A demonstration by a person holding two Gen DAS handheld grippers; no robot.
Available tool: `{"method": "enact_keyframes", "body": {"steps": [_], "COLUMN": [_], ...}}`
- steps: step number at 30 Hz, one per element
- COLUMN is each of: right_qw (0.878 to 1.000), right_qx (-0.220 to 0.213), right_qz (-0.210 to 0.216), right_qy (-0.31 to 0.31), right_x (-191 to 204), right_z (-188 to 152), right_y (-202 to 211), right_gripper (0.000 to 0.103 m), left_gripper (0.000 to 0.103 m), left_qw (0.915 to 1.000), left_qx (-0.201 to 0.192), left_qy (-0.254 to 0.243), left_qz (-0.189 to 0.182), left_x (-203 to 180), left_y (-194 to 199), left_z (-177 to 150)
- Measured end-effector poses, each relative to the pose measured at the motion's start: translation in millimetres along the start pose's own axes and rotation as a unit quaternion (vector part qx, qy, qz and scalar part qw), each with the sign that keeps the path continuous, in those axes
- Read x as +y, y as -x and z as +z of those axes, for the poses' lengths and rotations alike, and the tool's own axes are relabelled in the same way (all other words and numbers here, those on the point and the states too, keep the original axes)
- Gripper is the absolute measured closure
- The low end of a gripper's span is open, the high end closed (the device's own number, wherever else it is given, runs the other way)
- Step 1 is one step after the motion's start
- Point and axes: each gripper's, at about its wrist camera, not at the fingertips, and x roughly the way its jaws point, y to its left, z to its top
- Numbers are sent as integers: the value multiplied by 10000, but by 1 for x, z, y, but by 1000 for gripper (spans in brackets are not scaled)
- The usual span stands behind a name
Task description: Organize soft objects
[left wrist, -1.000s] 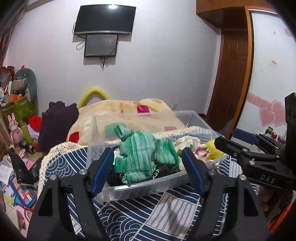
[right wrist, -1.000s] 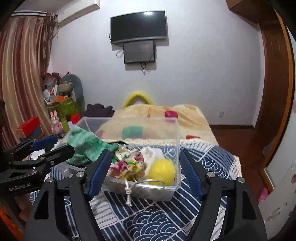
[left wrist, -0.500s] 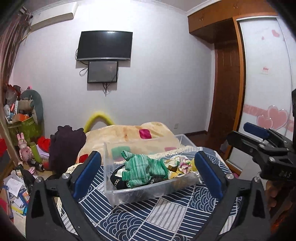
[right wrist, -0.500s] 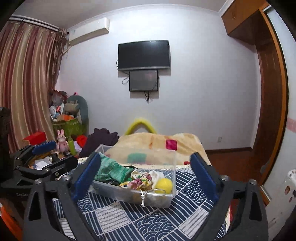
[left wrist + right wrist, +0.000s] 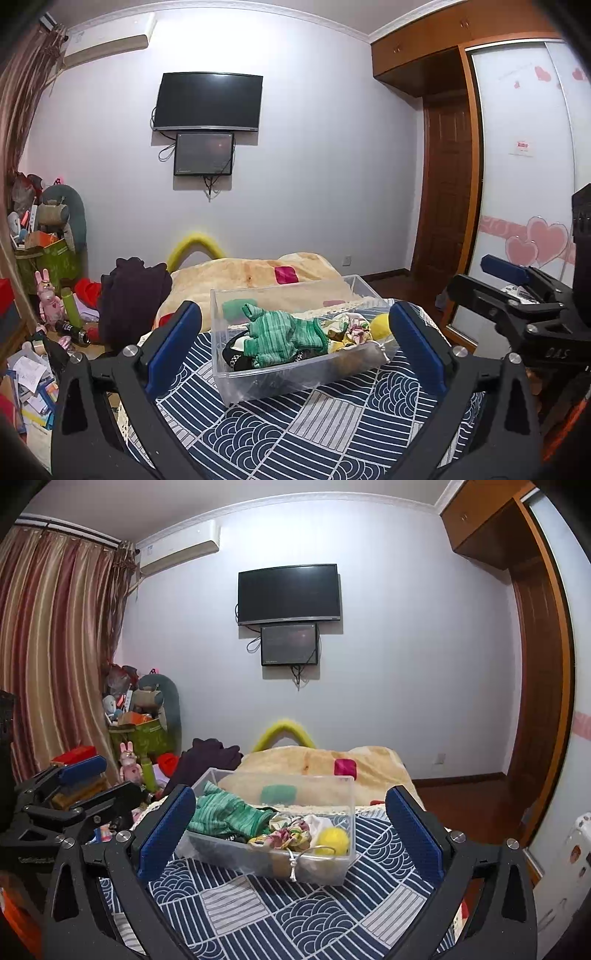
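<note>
A clear plastic bin [image 5: 280, 384] [image 5: 332, 867] sits on a bed with a navy patterned cover [image 5: 332, 424] [image 5: 295, 915]. In it lie a green striped knit [image 5: 284, 334] [image 5: 225, 814], a floral cloth [image 5: 352, 326] [image 5: 288, 834], a yellow ball [image 5: 380, 325] [image 5: 334, 840] and dark items. A white cord [image 5: 293, 862] hangs over its front wall. My left gripper [image 5: 295, 343] is open and empty, held back from the bin. My right gripper [image 5: 290, 830] is open and empty, also back from it.
A beige blanket [image 5: 251, 273] [image 5: 317, 760] lies beyond the bin. A dark garment [image 5: 133, 291] hangs at the bed's left. Toys, boxes and papers [image 5: 37, 332] clutter the floor at left. A wardrobe [image 5: 524, 184] and door stand at right.
Both grippers have pulled back and up from the bin, which now looks smaller and farther. The green knit stays in the bin. Both stay open.
</note>
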Motion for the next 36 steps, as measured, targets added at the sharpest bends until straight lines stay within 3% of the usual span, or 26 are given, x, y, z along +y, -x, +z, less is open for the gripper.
{"method": "enact_keyframes", "body": {"steps": [36], "right_qw": [10000], "right_qx": [-44], "right_qz": [-1], "right_qy": [-26], "right_x": [2], "right_z": [2], "right_y": [11], "right_gripper": [0], "left_gripper": [0], "left_qw": [10000], "left_qx": [-18], "left_qy": [-30], "left_qz": [-29], "left_x": [-2], "left_y": [2], "left_z": [0]}}
